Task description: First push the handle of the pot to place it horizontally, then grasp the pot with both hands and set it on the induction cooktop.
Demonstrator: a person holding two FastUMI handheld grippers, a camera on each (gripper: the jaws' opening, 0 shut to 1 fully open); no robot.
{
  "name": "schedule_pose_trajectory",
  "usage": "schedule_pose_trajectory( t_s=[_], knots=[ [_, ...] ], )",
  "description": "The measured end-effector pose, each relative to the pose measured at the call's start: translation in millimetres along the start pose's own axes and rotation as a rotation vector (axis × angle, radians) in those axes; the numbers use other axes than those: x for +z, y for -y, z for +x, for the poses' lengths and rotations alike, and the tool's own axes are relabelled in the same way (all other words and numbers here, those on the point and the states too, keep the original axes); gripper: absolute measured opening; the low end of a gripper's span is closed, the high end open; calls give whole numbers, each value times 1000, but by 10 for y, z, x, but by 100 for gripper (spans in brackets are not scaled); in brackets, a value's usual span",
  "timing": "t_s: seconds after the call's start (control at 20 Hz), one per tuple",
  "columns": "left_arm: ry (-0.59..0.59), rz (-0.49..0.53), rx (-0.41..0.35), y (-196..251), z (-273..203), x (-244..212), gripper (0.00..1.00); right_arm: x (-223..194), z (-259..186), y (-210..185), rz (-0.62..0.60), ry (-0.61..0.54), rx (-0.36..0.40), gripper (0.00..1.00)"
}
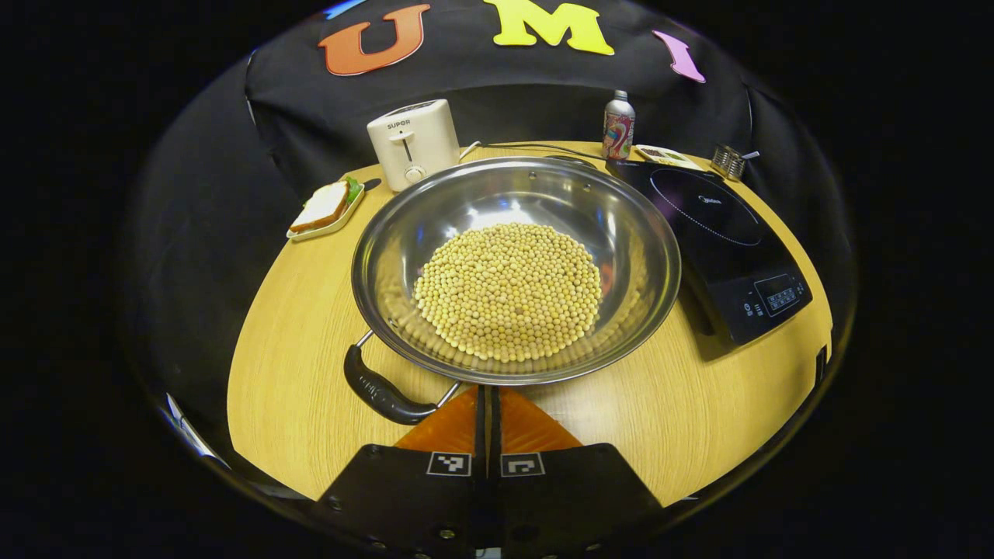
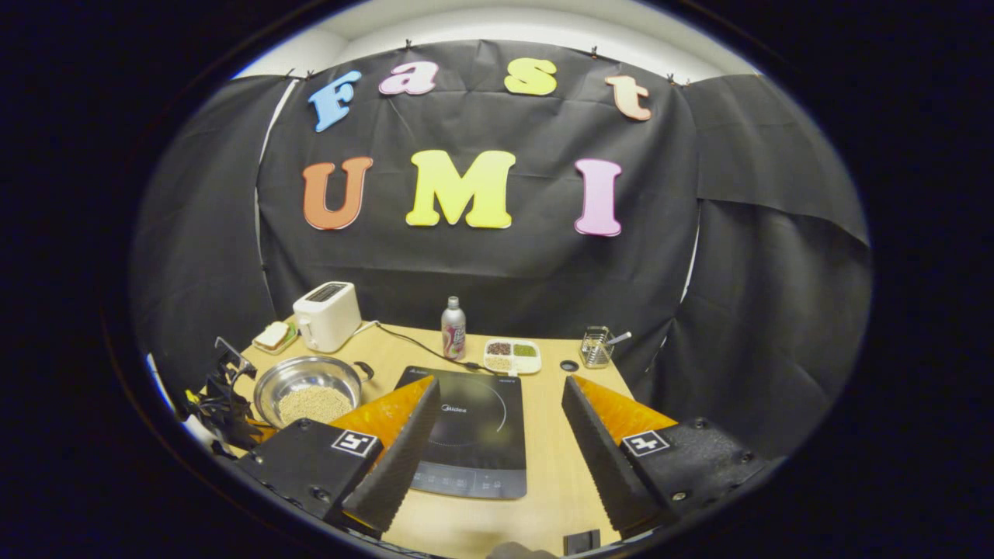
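The pot (image 1: 516, 268) has 1 black handle (image 1: 382, 390) pointing near-left, just beside the left gripper (image 1: 489, 397), fingers together. The right gripper (image 2: 497, 404) gapes wide, empty.

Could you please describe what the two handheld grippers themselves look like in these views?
Each gripper, left gripper and right gripper, has a black, bolted body carrying two small square black-and-white markers, one per finger. The fingers are wedge-shaped, tapering forward; the right gripper's inner faces look ribbed.

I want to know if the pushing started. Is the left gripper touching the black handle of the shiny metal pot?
Cannot tell. In the left gripper view the shut left gripper points up beside the black handle of the shiny metal pot, but no clear gap or contact shows.
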State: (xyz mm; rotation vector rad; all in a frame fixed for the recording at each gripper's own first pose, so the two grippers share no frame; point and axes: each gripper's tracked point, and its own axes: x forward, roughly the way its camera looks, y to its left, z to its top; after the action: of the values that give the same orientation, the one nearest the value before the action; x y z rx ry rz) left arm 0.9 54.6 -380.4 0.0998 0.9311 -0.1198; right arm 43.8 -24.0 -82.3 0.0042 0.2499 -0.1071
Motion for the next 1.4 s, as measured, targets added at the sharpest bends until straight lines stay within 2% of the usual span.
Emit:
schedule_pose_trajectory(
  t_s=[0.05, 0.1, 0.15, 0.2, 0.25, 0.3, 0.35, 0.4, 0.45, 0.5, 0.55, 0.6, 0.85, 0.9, 0.95, 1.05, 1.2, 1.25, 1.3, 1.35, 1.4],
  knots=[
    [-1, 1, 2, -2, -2, 4, 0, 2, 1, -1, 0, -1, 1, 97],
    [-2, 2, 5, -16, 0, 0, 0, 1, 1, -9, 1, 0, 1, 97],
    [-2, 5, 7, -32, 4, 8, 10, 13, 6, -13, 1, 0, 3, 99],
    [-4, 8, 11, -44, 9, 6, 0, 2, 13, -11, 1, 0, 2, 99],
    [-3, 9, 13, -56, 9, 14, 10, 6, 13, -16, 1, -1, 4, 99],
    [-5, 9, 13, -74, 30, 21, 10, 1, 16, -15, 2, 0, 4, 97],
    [-7, 12, 14, -87, 52, 42, 10, 8, 14, -19, 3, 0, 5, 99],
    [-7, 17, 19, -111, 72, 56, 0, -2, 12, -20, 5, 0, 6, 99],
    [-11, 21, 26, -139, 89, 58, 0, -1, 9, -22, 7, 1, 8, 99],
    [-10, 23, 30, -162, 90, 57, 10, -2, 0, -20, 7, 2, 8, 99],
    [-11, 26, 33, -181, 95, 61, 0, 5, -5, -18, 6, 2, 8, 99],
    [-11, 27, 38, -207, 108, 62, 10, -1, -10, -19, 7, 2, 8, 99],
    [-15, 21, 56, -345, 225, 126, 10, 9, -12, 0, 3, 3, 4, 97],
    [-18, 14, 56, -375, 240, 123, 0, 0, -20, -9, 1, 1, 5, 99],
    [-21, 8, 56, -397, 261, 127, 10, 10, -21, -13, -1, 3, 4, 97],
    [-25, 3, 63, -447, 295, 152, 10, 23, -19, -31, -2, 2, 4, 99],
    [-28, 4, 74, -534, 364, 203, 10, 28, -8, -45, -7, 3, 6, 97],
    [-29, -2, 75, -565, 387, 220, 0, 37, 3, -59, -7, 2, 7, 97],
    [-30, -6, 80, -602, 410, 244, 0, 29, 14, -64, -9, 0, 9, 97],
    [-32, -9, 89, -643, 435, 270, 10, 35, 20, -72, -11, -1, 9, 97],
    [-34, -13, 95, -675, 438, 263, 10, 39, 28, -82, -13, -1, 11, 97]
  ],
)
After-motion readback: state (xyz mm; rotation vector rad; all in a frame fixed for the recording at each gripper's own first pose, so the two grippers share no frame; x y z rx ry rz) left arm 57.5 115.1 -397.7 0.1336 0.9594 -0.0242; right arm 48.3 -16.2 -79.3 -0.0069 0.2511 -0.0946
